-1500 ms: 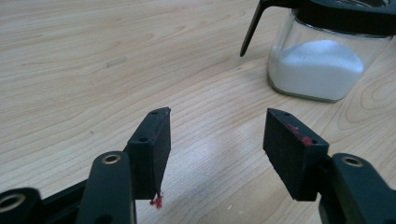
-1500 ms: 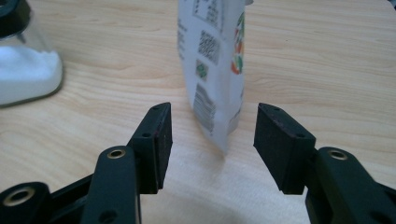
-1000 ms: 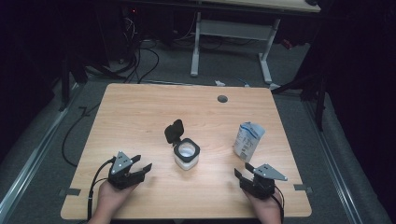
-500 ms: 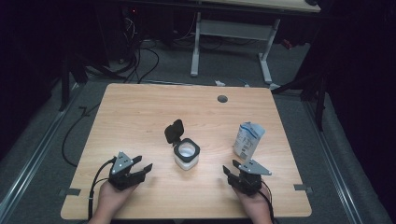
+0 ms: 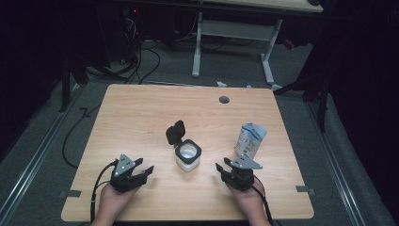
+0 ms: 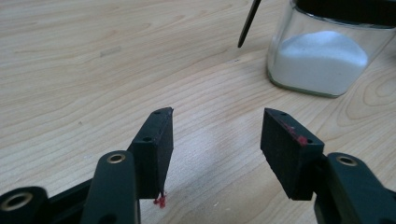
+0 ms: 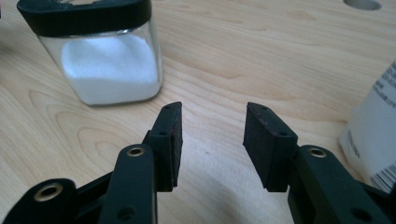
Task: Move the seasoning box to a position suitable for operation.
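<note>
1. On the near half of the wooden table [image 5: 141,117], a square glass jar [image 5: 188,157] stands upright with white powder inside and its black flip lid [image 5: 175,133] swung open and leaning back toward the far left.
2. To the right of the jar, apart from it, a white and blue pouch [image 5: 249,140] stands upright, tilted a little.
3. The left hand-held gripper [image 5: 141,170] rests low by the near edge, jaws spread apart with nothing between them; in the left gripper view its pads frame bare wood, and the jar [image 6: 327,60] sits ahead and to the right.
4. The right hand-held gripper [image 5: 223,168] also sits near the front edge, jaws parted and empty; in the right gripper view the jar [image 7: 109,65] lies ahead to the left, and the pouch [image 7: 373,135] is close by at the right edge.
5. The relation that matters: the pouch lies just beyond and slightly right of the right hand-held gripper, much nearer to it than to the left one, while the jar stands between the two, somewhat closer to the right hand-held gripper as well.
6. The pouch's long axis runs roughly vertical, so a sideways pinch across its body looks the likely approach; the jar is likewise upright with flat sides facing each hand-held gripper.
7. My judgement is that nothing is yet held, and the work of bringing pouch and open jar together has not begun.
</note>
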Demonstrator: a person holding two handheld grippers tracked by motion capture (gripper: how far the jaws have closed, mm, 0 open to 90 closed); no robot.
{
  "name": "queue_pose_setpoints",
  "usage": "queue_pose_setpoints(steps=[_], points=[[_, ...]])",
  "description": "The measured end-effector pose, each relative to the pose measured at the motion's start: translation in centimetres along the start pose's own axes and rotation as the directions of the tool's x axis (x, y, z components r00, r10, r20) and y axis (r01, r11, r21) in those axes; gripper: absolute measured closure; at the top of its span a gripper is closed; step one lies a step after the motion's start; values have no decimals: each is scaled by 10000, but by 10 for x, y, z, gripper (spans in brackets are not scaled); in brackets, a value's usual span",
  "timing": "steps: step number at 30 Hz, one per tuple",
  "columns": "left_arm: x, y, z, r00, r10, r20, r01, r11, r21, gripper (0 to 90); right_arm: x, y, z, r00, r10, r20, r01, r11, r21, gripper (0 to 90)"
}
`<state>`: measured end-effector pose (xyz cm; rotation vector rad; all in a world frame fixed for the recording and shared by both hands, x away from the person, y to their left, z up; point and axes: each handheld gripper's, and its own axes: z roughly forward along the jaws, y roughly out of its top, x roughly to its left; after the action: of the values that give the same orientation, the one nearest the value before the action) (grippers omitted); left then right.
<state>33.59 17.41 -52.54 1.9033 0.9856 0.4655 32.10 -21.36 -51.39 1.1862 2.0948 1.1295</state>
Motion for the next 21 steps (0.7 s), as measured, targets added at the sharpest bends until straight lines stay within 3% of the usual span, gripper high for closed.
queue_pose_setpoints(steps=[4, 8, 12, 16, 21], points=[[1, 5, -2, 9995, -308, 35, 309, 9993, -209, 512, 6, 5, 4, 9992, -373, 139, 372, 9993, 44, 588], [-1, 13, -2, 9998, -195, -76, 192, 9988, -448, 580, 11, 6, 4, 9984, -547, 162, 548, 9985, -94, 595], [-4, 20, 2, 9995, -274, -138, 268, 9986, -466, 644, 12, 4, 1, 9983, -561, 125, 564, 9982, -223, 593], [-11, 27, 5, 9992, -378, -141, 373, 9985, -389, 652, 6, -3, -1, 9997, -258, 38, 258, 9995, -191, 581], [-16, 38, 11, 9989, -353, -294, 344, 9989, -305, 679, 0, -6, -3, 9998, -211, 37, 211, 9997, -137, 569]])
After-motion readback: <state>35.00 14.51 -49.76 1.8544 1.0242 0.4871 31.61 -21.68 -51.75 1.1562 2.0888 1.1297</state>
